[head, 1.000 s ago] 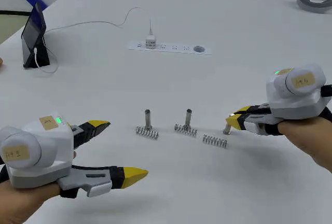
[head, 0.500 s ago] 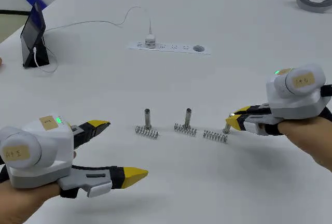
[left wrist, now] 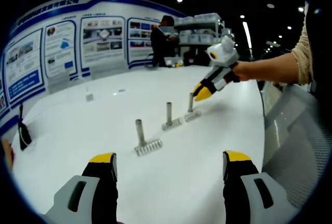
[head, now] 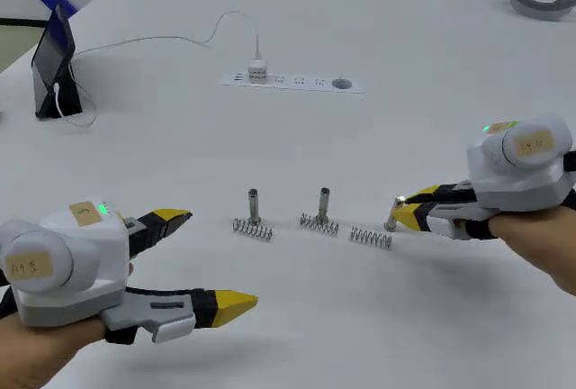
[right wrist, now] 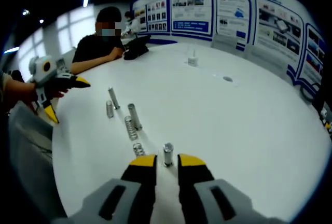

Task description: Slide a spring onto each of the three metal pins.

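The end pin [right wrist: 167, 151], ringed by bare table [head: 360, 317], was bracketed by the narrowed right gripper [right wrist: 167, 163], its grip undeterminable, while the left gripper [head: 218, 257] was held open well apart from it.

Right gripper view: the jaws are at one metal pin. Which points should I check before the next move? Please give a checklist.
1. Right metal pin stands between the right gripper's jaws: ok.
2. Jaws clamped firmly on it: cannot tell.
3. Nearest spring lies flat on the table, no gripper on it: ok.
4. Left gripper open, ready for that spring: ok.
5. Left pin and middle pin upright: ok.
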Demonstrator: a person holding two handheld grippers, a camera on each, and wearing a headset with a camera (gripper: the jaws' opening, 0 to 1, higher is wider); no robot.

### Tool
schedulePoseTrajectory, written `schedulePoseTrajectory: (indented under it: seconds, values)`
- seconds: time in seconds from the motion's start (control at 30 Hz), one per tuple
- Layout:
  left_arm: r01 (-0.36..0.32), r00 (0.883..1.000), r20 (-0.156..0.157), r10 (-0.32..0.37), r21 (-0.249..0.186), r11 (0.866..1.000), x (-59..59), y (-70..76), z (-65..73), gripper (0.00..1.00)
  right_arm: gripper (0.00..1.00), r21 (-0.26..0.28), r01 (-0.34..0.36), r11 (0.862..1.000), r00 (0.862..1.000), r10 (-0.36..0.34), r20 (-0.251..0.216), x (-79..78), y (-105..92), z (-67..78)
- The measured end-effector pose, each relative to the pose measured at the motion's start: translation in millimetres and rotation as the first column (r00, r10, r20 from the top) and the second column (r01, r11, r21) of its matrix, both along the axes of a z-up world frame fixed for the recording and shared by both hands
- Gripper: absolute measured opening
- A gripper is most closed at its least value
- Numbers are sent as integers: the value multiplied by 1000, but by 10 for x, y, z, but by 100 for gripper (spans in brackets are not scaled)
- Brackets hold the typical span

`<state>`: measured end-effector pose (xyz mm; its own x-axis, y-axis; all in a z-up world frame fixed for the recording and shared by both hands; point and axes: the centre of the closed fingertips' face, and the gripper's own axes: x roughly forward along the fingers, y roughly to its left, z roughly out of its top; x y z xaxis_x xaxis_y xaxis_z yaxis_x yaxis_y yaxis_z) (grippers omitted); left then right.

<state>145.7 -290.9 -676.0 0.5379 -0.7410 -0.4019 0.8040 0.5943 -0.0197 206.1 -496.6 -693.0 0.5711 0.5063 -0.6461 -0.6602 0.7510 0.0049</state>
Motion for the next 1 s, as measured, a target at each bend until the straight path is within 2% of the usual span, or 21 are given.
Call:
schedulePoseTrajectory:
  seconds: [0.17,0.4,0.7,1.0]
  values:
    - [-1,1000,-1,1,0,1000,3,7,-4,85,17,-28,-51,998,998,51,-21,-147,31,-63]
    - [3,1000,-1,-3,1,1000,-1,-10,-4,85,17,-25,-106,994,993,105,-51,-238,89,-176]
    - [2,1000,-1,-2,4,1000,-3,-3,7,85,17,-29,-153,988,987,152,-58,-184,189,-246]
    - [-3,1000,-3,3,7,1000,-13,11,-4,85,17,-62,-190,980,980,185,-71,-154,214,-319]
